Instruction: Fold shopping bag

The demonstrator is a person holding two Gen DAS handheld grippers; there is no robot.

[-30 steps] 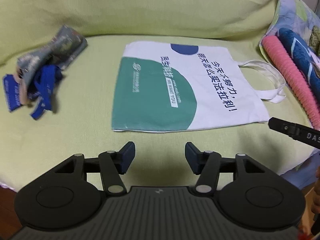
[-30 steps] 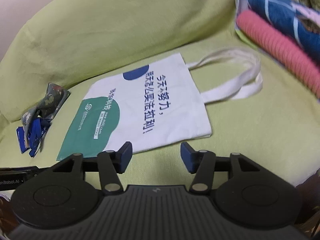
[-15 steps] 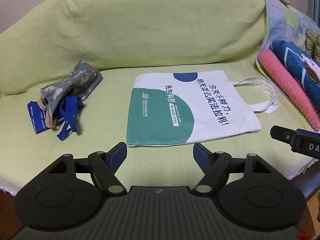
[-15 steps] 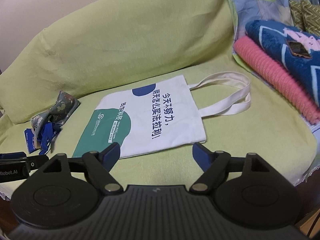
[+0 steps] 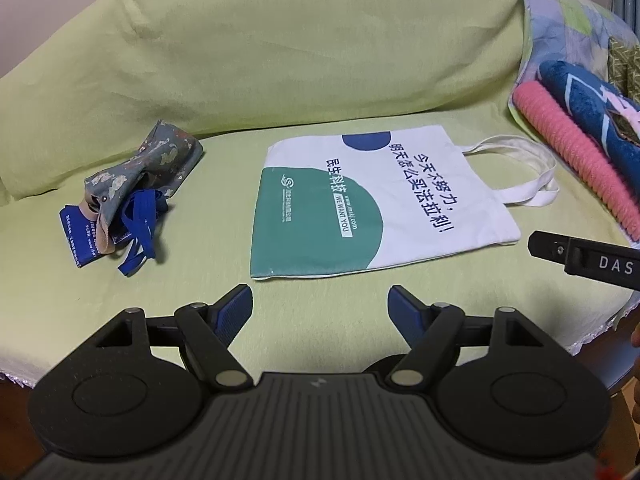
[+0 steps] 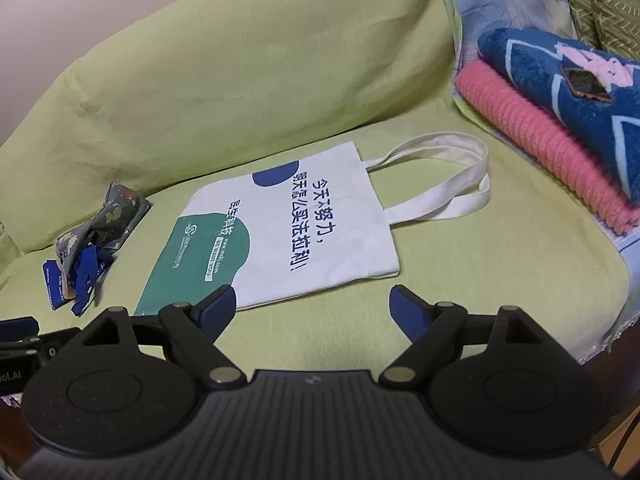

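Observation:
A white canvas shopping bag (image 5: pixel 420 204) (image 6: pixel 320 232) with a green patch, a blue half-circle and dark printed characters lies flat and unfolded on the green sofa seat. Its two white handles (image 5: pixel 532 176) (image 6: pixel 452 176) point right. My left gripper (image 5: pixel 320 304) hangs open in front of the bag's near edge, holding nothing. My right gripper (image 6: pixel 312 304) is also open and empty, near the bag's front edge; its left fingertip (image 6: pixel 218 304) overlaps the bag's green corner in view. The right gripper's black body (image 5: pixel 584 262) shows at the right of the left wrist view.
A crumpled grey patterned bag (image 5: pixel 148 172) (image 6: pixel 104 220) and a blue bag with blue straps (image 5: pixel 120 228) (image 6: pixel 76 276) lie at the left. Folded pink (image 5: pixel 576 156) (image 6: pixel 540 128) and blue blankets (image 6: pixel 568 76) are stacked at the right. The sofa's front edge (image 5: pixel 600 320) is close.
Both grippers have pulled back and risen from the bag, so more of the sofa shows. Both jaws have opened wider. The bag has not moved.

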